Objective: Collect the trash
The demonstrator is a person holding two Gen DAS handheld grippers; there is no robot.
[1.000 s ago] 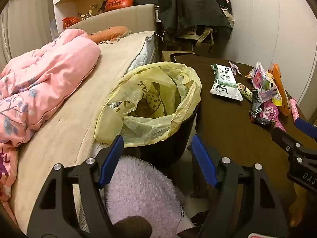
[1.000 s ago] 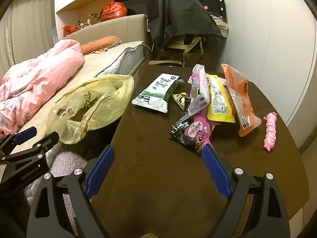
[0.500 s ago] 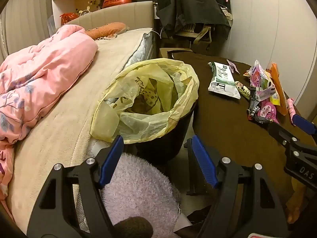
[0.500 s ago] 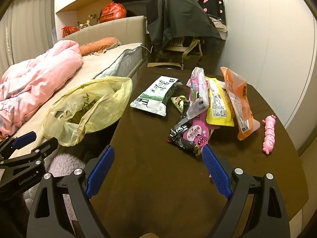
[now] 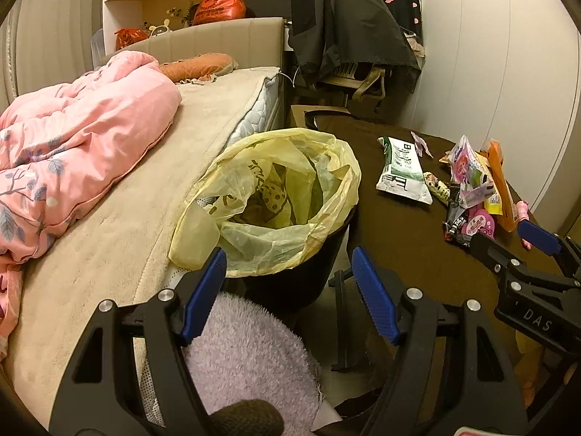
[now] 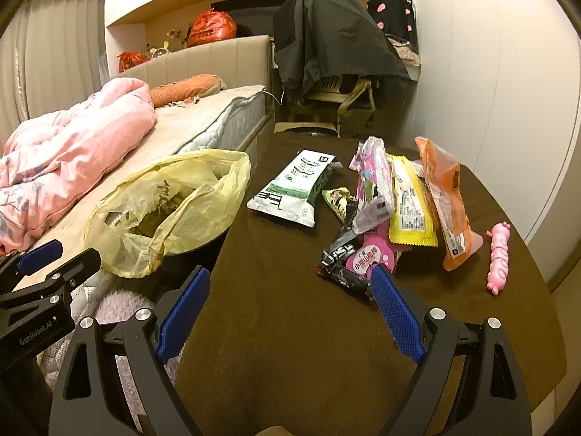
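Both my grippers, left [image 5: 288,279] and right [image 6: 290,301], have fingers apart, empty. I'd bring the right low over the black wrapper [image 6: 339,265], lower centre, pinching its crumpled edge, bin [image 6: 170,203] waiting left.

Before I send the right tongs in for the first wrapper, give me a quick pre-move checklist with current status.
1. Right tongs open and holding nothing: ok.
2. Left tongs open and holding nothing: ok.
3. Yellow bin bag mouth open: ok.
4. Nearest target, the black wrapper, within view and unobstructed on top: ok.
5. Wrappers overlap in the pile; single-item pick of the pink round packet: not ok.
6. Room left in the bag: cannot tell.
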